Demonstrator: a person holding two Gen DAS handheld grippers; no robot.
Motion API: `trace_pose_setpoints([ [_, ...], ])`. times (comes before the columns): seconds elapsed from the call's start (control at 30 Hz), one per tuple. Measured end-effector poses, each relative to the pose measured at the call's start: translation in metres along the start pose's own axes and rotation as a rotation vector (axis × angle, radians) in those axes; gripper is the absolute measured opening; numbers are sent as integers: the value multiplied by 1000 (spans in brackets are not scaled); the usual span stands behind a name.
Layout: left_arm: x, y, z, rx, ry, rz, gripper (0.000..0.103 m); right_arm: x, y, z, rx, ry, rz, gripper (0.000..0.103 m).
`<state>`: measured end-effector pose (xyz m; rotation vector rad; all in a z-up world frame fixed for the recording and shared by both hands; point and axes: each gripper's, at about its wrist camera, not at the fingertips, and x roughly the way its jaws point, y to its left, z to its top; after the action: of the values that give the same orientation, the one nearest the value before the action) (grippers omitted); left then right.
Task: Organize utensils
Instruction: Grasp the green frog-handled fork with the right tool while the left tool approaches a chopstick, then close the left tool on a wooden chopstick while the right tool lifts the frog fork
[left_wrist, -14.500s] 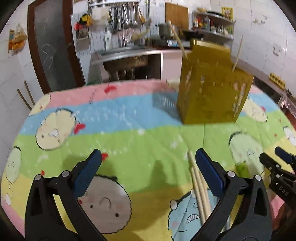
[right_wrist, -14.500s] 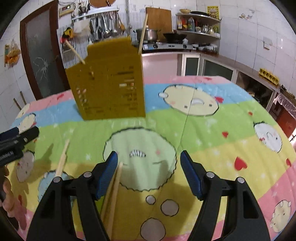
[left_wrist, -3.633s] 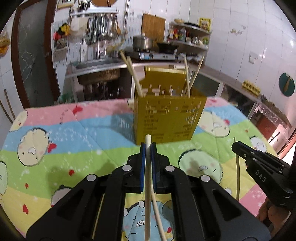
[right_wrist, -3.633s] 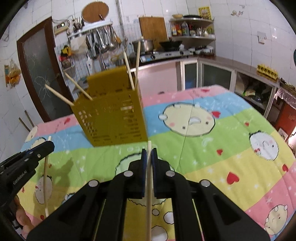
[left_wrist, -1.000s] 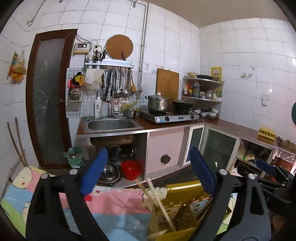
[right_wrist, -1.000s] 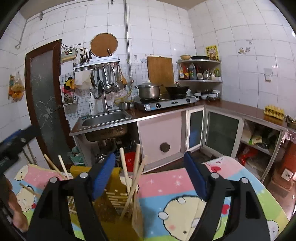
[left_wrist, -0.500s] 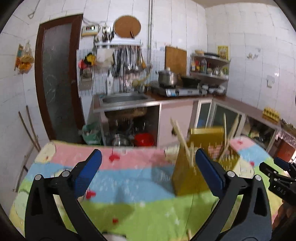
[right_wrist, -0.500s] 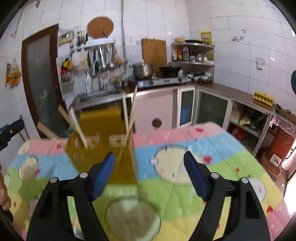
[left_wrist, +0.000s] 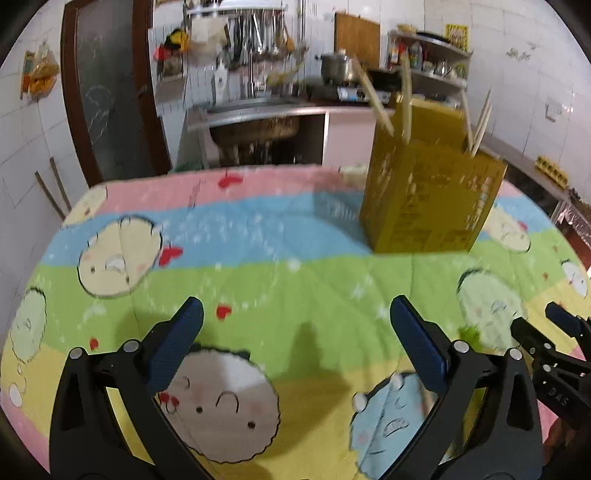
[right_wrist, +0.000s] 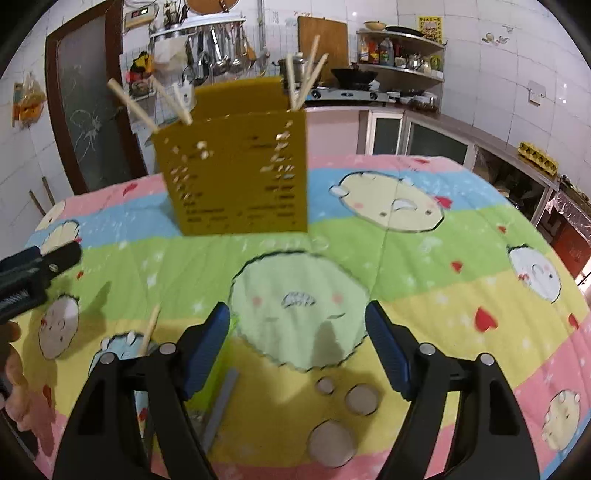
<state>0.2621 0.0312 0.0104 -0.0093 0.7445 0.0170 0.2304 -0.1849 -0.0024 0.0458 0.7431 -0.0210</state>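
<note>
A yellow perforated utensil holder (left_wrist: 428, 199) stands on the cartoon-print table cover, with several wooden chopsticks (left_wrist: 373, 99) sticking out of it; it also shows in the right wrist view (right_wrist: 236, 173). My left gripper (left_wrist: 295, 343) is open and empty, low over the cover, well short of the holder. My right gripper (right_wrist: 297, 343) is open and empty too. One loose chopstick (right_wrist: 149, 328) lies on the cover just left of the right gripper's left finger. A grey utensil handle (right_wrist: 221, 402) and something lime green (right_wrist: 207, 391) lie under that finger.
The colourful cover (right_wrist: 424, 280) spans the whole table. The other gripper shows at the right edge of the left wrist view (left_wrist: 554, 354) and the left edge of the right wrist view (right_wrist: 33, 273). A kitchen counter, sink and door stand behind the table.
Both grippers have dropped from high above the holder and pulled back to low over the cover. Both stay open and empty. The holder now has more chopsticks than at the start.
</note>
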Motion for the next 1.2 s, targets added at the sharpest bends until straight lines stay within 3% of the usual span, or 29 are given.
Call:
trace_pose_setpoints([
  [0.13, 12, 5, -9, -7, 40, 11, 98, 4, 16, -2, -26, 24, 4, 73],
  [0.2, 16, 7, -11, -13, 55, 25, 98, 9, 22, -1, -31, 45, 10, 60],
  [0.47, 26, 8, -12, -36, 91, 28, 98, 28, 41, -5, -52, 127, 33, 37],
  [0.6, 28, 4, -12, -45, 108, 8, 98, 34, 45, -4, -52, 149, 66, 17],
  [0.8, 27, -13, -15, -45, 136, -31, 96, 32, 36, -3, -24, 130, 74, 17],
  [1.07, 30, -46, -23, -4, 169, -89, 85, 28, -15, 2, 49, 121, 39, 16],
  [1.2, 36, -64, -29, 42, 198, -100, 67, 27, -37, 2, 76, 123, 20, 16],
])
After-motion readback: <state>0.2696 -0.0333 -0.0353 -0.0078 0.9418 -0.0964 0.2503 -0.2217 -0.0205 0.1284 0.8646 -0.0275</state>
